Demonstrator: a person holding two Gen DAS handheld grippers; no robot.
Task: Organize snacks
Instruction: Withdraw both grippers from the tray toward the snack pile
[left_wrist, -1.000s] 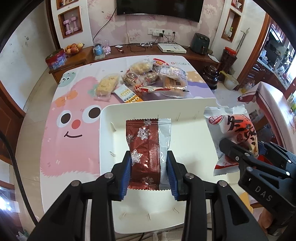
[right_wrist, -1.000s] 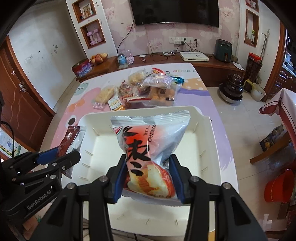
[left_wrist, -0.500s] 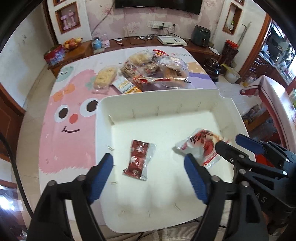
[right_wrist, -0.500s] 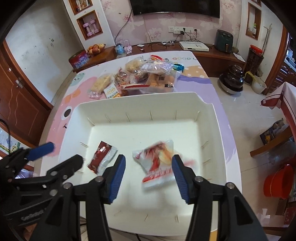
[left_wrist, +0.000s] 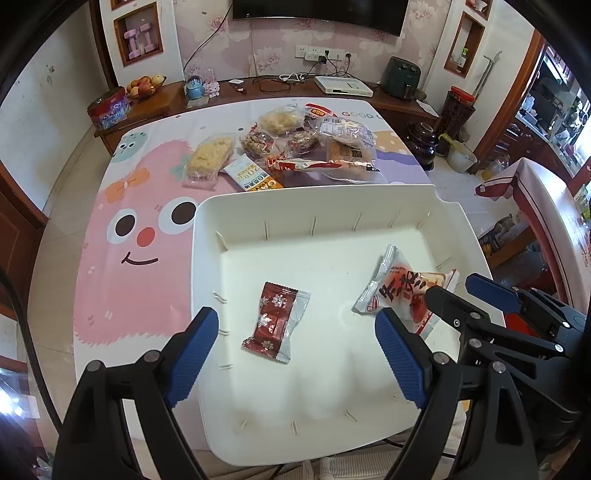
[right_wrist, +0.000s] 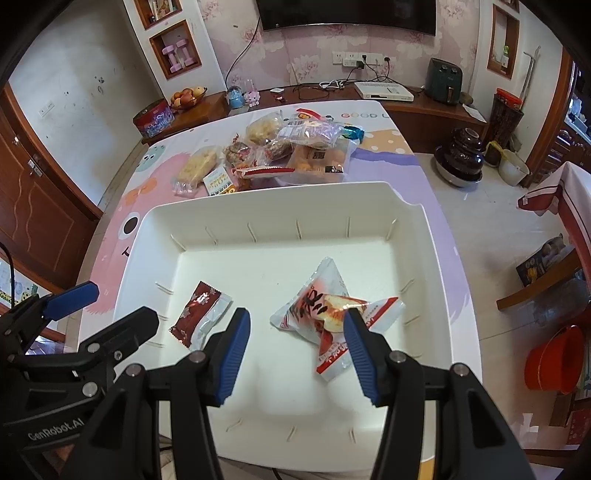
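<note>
Your desk (left_wrist: 110, 266), cartoon cover. White tray (left_wrist: 314, 206) at its near end. Loose snack pile (left_wrist: 295, 144) at twelve o'clock beyond the tray. In the tray: red-white packet (right_wrist: 332, 314) at three o'clock, maroon snowflake packet (left_wrist: 277, 319) at nine. Your left claw (left_wrist: 295, 339) is opening wide, empty; your right claw (right_wrist: 295, 339) gapes, gripping nothing.

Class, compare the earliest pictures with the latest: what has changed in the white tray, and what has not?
Both grippers let go. The dark red snowflake wrapper dropped from the left gripper, whose jaws are opening; the red-and-white snack bag dropped from the right gripper. Both lie in the white plastic tray. The snack pile stayed.
</note>
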